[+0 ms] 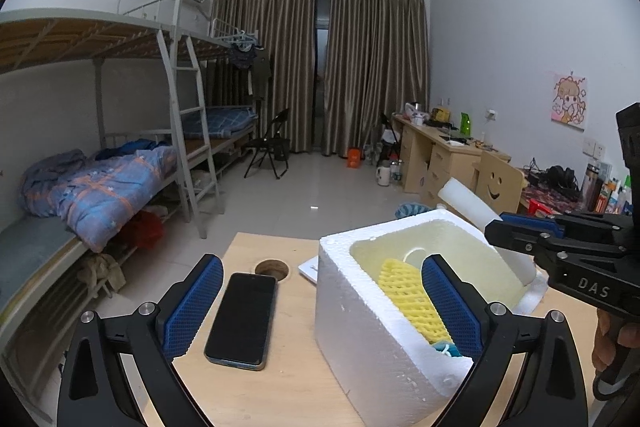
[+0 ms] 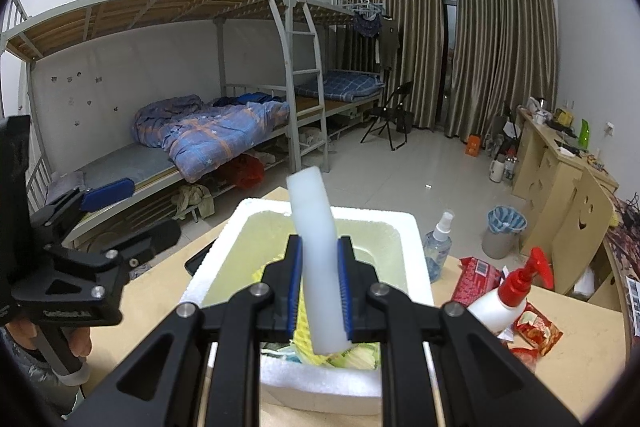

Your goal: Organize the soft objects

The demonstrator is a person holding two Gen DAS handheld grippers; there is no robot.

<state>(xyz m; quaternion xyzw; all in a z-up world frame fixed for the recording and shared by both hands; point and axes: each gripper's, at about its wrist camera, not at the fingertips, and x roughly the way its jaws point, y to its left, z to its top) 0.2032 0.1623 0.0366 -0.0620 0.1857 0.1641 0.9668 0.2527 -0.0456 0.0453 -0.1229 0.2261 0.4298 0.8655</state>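
Two tongs in view. My right gripper (image 2: 319,293) is clamped on a white foam strip (image 2: 316,251), both blue pads pressed against its sides; the strip stands nearly upright, tilted slightly, over the open white foam box (image 2: 414,227). My left gripper (image 1: 322,301) is spread wide and holds nothing, one finger (image 1: 200,303) beside the black phone (image 1: 244,319), the other over the box's interior. Yellow foam netting (image 1: 404,291) lies inside the box. The box sits on the wooden table (image 1: 280,387).
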